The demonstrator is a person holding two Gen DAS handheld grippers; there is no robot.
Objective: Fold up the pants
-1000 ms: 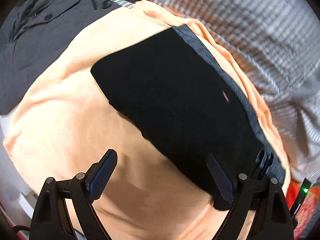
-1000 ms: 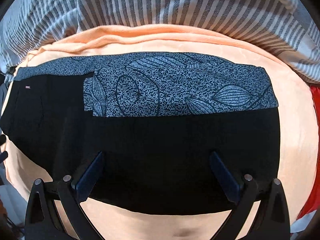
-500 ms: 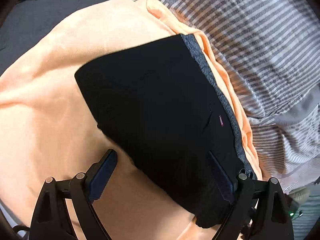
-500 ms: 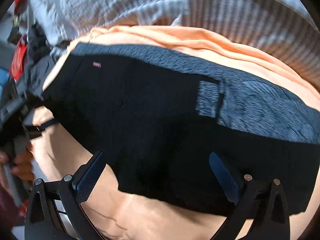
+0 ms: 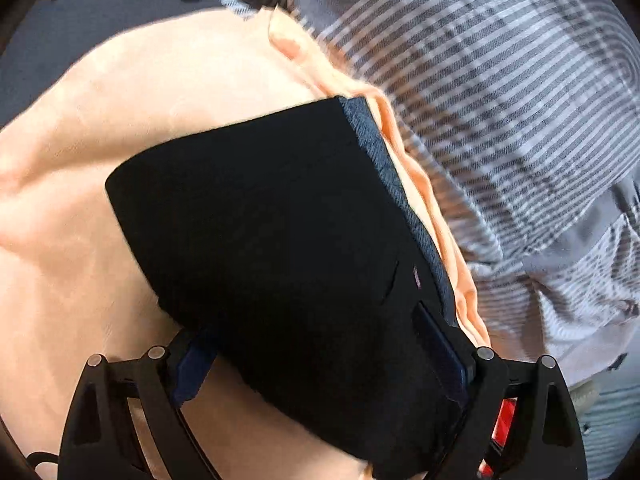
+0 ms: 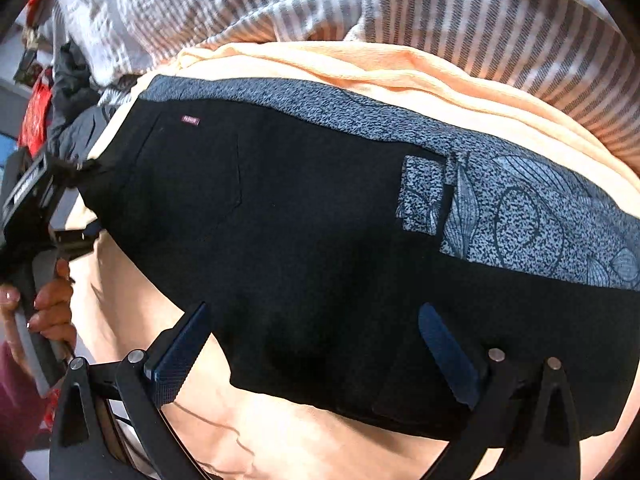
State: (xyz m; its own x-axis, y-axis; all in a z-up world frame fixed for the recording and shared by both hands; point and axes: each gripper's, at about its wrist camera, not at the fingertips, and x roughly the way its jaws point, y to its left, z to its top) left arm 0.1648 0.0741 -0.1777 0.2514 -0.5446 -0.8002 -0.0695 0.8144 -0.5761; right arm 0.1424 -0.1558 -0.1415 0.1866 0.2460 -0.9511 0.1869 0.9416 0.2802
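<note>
Your pants (image 6: 312, 240) lie folded flat on the peach sheet (image 5: 120, 128), a black panel with a grey leaf-print strip (image 6: 520, 216) along the far edge. Your left gripper (image 5: 320, 360) sits at one end of the pants, its fingers spread apart with the black cloth lying between them. Your right gripper (image 6: 316, 344) hovers over the near edge, fingers also spread wide, gripping nothing. Beyond the sheet lies a striped blanket (image 6: 440, 8), and a dark grey garment (image 5: 100, 4) sits to the left.
</note>
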